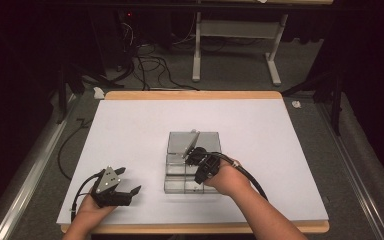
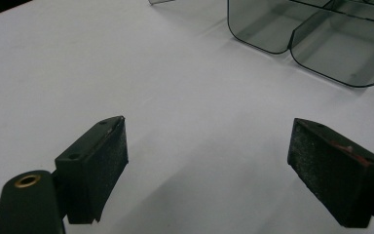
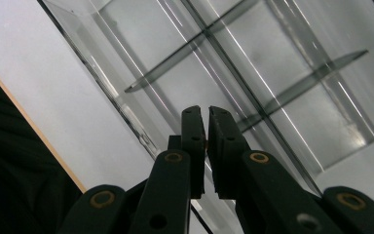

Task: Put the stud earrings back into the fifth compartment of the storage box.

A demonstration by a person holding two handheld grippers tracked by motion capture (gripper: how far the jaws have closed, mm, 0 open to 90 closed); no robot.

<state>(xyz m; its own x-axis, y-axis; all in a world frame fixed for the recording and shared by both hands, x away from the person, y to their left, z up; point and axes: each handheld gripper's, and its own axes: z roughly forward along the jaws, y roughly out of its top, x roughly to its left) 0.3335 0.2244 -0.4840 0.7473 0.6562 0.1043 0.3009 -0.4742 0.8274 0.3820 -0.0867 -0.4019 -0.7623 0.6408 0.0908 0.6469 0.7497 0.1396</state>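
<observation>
Table: a white sheet (image 1: 130, 130) covers a wooden tabletop (image 1: 190, 95), whose edge shows at the far and near sides in the high view.
Box: a clear, smoky plastic organizer box (image 1: 180, 185) sits on the white sheet a little right of the middle, nearer the person than the far edge; thin walls split it into several compartments.
Box from the left gripper view: two rounded corners of the box (image 2: 321, 53) show at the top right, well apart from the jaws.
Box from the right gripper view: the box (image 3: 272, 73) lies right under the jaws, its dividing walls crossing at angles.
Loose divider: one thin clear strip (image 1: 192, 142) stands tilted in the far part of the box, close to the tip of the right gripper; whether the tip touches it I cannot tell.
Right gripper (image 1: 194, 156): held over the middle of the box, pointing away from the person and down; its jaws are closed to a thin slit (image 3: 207, 146), and whether anything is pinched between them I cannot tell.
Left gripper (image 1: 129, 182): rests low over the bare sheet at the near left, well apart from the box; its jaws stand wide (image 2: 207, 170) with nothing between them.
Hands: each gripper is held by a bare hand coming in from the near edge.
</observation>
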